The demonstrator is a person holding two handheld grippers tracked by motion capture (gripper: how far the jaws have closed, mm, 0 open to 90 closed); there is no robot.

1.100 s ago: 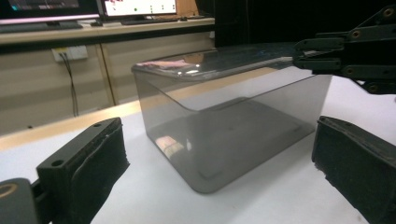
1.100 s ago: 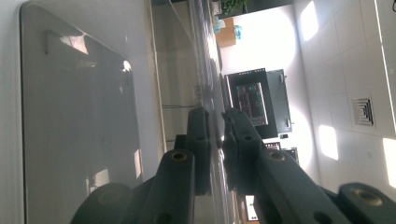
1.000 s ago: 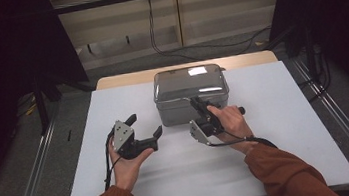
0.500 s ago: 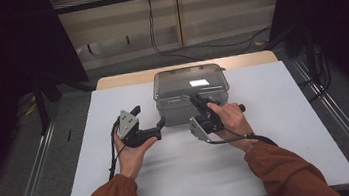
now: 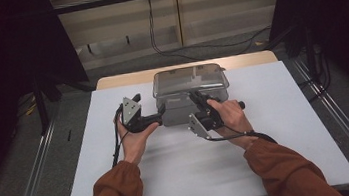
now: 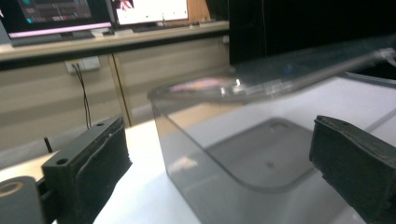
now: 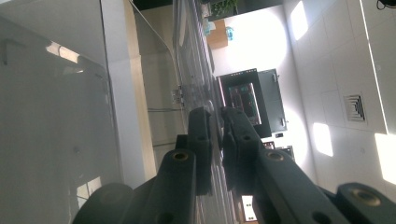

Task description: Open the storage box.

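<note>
The person's forearms come in from the near edge of the white table (image 5: 287, 129), one hand on each tool. The right gripper (image 5: 199, 106) sits at the front rim of a clear plastic box (image 5: 188, 83) and is pinched tight on the edge of its see-through lid (image 7: 187, 70); in the right gripper view the two black jaws stand almost together with the thin lid edge running up between them. The left gripper (image 5: 160, 116) is spread wide at the box's front left corner, and in the left gripper view one pad (image 6: 100, 158) lies to the side of that corner and the other (image 6: 355, 163) across it, neither pressing on the wall yet.

The step in hand looks like opening the box: the right side lifts the lid while the left steadies the body. To do it well, the left jaws should slide on over the corner and close on the wall low down, below the lid line, before the right pulls up. The lift should be slow and hinge-wise, since a thin smooth rim can slip from the pads.

The box stands upright in the far middle of the table, its opening facing up. Its long axis runs left to right across the table, the long front side facing the person.
</note>
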